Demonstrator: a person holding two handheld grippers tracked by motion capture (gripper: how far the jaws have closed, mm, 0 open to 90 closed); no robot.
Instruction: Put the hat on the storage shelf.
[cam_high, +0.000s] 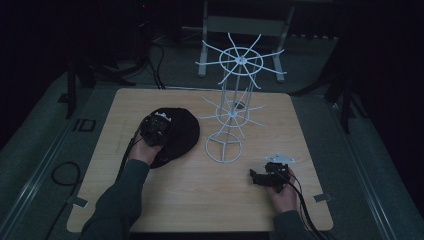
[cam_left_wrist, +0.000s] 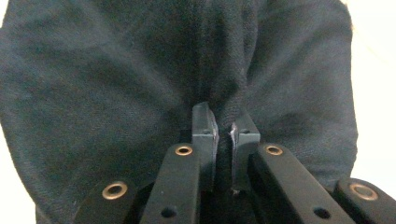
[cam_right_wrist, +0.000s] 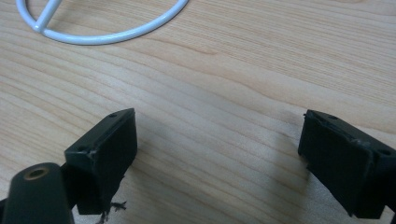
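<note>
A: Largest first. Pale wood-grain square table (cam_high: 200, 200) with rounded corners; smooth laminate, hard, faintly glossy in the right gripper view.

B: Next, white wire two-tier display stand (cam_high: 231, 107); thin rigid rods, radiating spokes at two levels, ring base (cam_right_wrist: 100, 32) resting flat on the table. Stiff, light, likely easy to tip if snagged.

A: Then the thing in hand: black soft knitted fabric cap (cam_high: 177, 135), roughly round, lying flat on the table left of the stand's base, just beside it but apart.

B: Handling, as judged: very light, limp, no shape of its own; not fragile, not slippery. Fine matte knit (cam_left_wrist: 107, 79), gathering into folds wherever pinched. Likely to sag and hang once lifted.

A: Best hold: a bunched fold near the middle or rim, thick enough to fill the jaws; a single layer might slip out.

B: Left gripper (cam_high: 154, 129), above the cap: jaws nearly pressed together, pinching a raised ridge of the cloth, folds fanning away from the pinch.

A: Right gripper (cam_high: 264, 176), resting low over bare table at the near right, well apart from the cap: jaws spread wide, nothing between them but wood grain.

B: Smallest detail: brass-coloured rivets (cam_left_wrist: 183, 150) on black jaw links.
</note>
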